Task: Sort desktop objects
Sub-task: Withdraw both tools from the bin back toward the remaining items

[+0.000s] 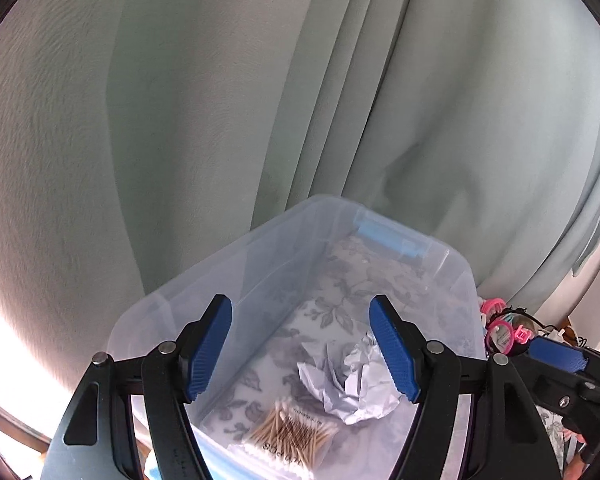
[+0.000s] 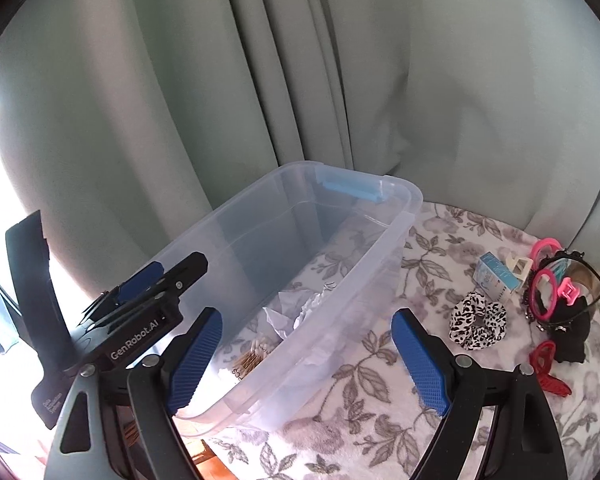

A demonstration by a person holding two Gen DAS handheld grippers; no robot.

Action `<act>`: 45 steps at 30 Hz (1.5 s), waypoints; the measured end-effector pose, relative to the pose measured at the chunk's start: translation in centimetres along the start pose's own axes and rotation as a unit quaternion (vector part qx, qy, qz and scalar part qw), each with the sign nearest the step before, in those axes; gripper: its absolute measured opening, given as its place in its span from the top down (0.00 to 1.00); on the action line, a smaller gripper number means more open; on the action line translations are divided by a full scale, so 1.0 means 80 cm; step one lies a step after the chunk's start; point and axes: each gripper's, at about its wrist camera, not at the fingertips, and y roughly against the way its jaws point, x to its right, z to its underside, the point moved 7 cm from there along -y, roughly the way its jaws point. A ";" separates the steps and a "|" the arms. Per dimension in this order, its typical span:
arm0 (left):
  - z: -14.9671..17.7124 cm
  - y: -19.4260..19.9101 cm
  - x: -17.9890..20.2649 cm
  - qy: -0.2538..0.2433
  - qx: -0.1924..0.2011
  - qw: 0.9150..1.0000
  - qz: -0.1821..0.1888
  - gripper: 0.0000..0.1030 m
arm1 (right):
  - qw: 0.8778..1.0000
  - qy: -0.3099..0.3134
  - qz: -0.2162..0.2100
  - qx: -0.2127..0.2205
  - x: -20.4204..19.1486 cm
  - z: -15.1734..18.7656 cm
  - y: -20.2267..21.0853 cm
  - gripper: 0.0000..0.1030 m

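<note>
A clear plastic storage bin (image 2: 340, 216) already holds crumpled white paper (image 1: 352, 380) and bagged cotton swabs (image 1: 292, 428). Both the left gripper (image 1: 300, 354) and right gripper (image 2: 308, 360) hang spread, empty. Likely next: right gripper fetches the leopard-print scrunchie (image 2: 478, 320) at two o'clock.

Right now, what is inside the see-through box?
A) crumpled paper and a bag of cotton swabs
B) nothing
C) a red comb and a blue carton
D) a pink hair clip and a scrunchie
A: the clear bin holds crumpled paper and a cotton swab bag; the hair things lie outside on the cloth.
</note>
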 end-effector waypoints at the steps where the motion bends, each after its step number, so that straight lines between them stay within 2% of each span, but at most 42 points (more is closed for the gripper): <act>1: -0.003 -0.001 0.000 -0.001 0.003 1.000 0.003 0.30 | 1.000 -0.001 0.000 0.000 0.001 0.000 -0.001 0.14; 7: -0.016 -0.013 0.000 0.009 0.006 1.000 0.020 0.30 | 1.000 -0.004 0.002 -0.003 0.006 -0.001 -0.008 0.14; 19: -0.033 -0.043 0.020 -0.017 -0.004 0.999 0.030 0.30 | 1.000 -0.018 0.014 -0.007 0.025 -0.007 -0.017 0.14; 24: -0.027 -0.029 0.030 -0.026 -0.016 0.999 0.040 0.30 | 1.000 -0.023 0.017 -0.007 0.032 -0.006 -0.017 0.14; 27: -0.029 -0.008 0.044 -0.035 -0.006 0.998 0.055 0.30 | 0.999 -0.028 0.017 -0.003 0.037 -0.005 -0.012 0.14; 30: -0.034 0.015 0.063 -0.041 0.008 0.996 0.076 0.30 | 0.999 -0.032 0.022 0.003 0.044 -0.001 -0.002 0.14; 33: -0.031 0.031 0.091 -0.056 0.010 0.994 0.098 0.25 | 0.999 -0.041 0.031 0.016 0.056 0.006 0.014 0.14; 39: -0.011 0.040 0.148 -0.051 -0.028 0.988 0.144 0.22 | 0.996 -0.061 0.060 0.040 0.086 0.022 0.049 0.12; 42: 0.000 0.046 0.178 -0.069 -0.030 0.985 0.155 0.16 | 0.993 -0.075 0.078 0.053 0.106 0.033 0.069 0.11; 45: 0.014 0.049 0.209 -0.100 -0.032 0.981 0.162 0.11 | 0.989 -0.085 0.107 0.065 0.124 0.041 0.086 0.00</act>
